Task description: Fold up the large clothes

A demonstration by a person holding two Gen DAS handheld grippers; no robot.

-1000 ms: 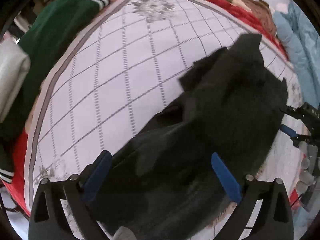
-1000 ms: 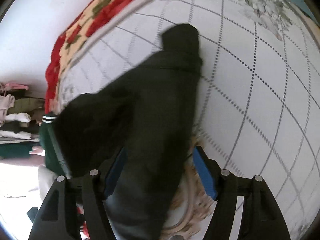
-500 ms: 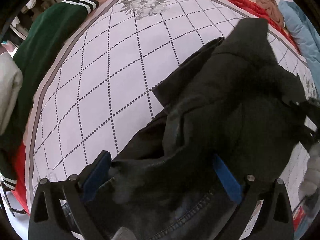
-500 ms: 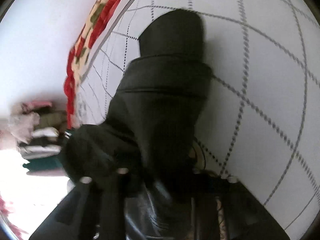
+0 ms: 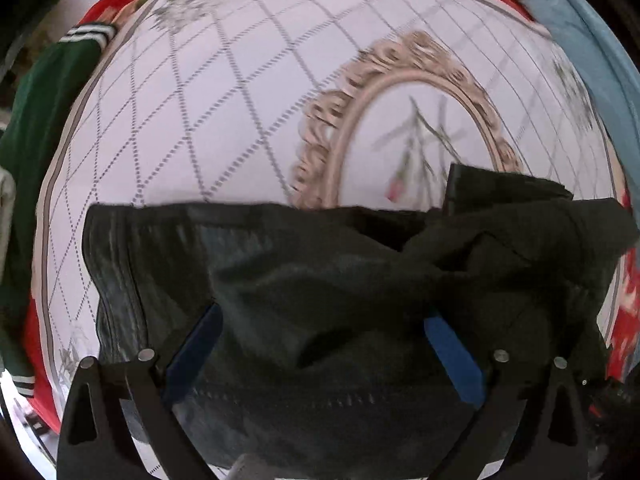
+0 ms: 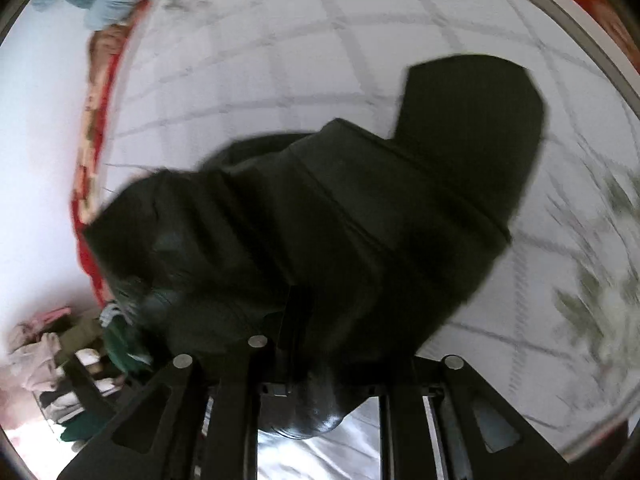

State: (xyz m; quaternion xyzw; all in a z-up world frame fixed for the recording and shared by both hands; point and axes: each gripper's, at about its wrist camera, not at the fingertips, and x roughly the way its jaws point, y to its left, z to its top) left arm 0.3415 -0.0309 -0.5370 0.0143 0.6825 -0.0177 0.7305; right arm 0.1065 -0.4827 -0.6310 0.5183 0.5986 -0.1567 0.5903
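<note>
Jeans (image 5: 328, 300), dark and bunched, lay on the white quilt (image 5: 224, 112) with a leg (image 6: 472, 128) stretched out across the checks, my right gripper (image 6: 316, 364) clamped together on their cloth and my left gripper (image 5: 320, 344) spread apart, cloth draped between its blue pads (image 5: 452, 356).

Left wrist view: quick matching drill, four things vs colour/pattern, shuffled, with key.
Things:
1. garment
2. sleeve
3. bedspread
4. oval frame

Descriptions:
A. white with a dotted diamond grid
B. beige, ornate
C. black, lying between the left tongs' fingers
D. green with a white-striped cuff

Pairs: 1-C, 2-D, 3-A, 4-B
</note>
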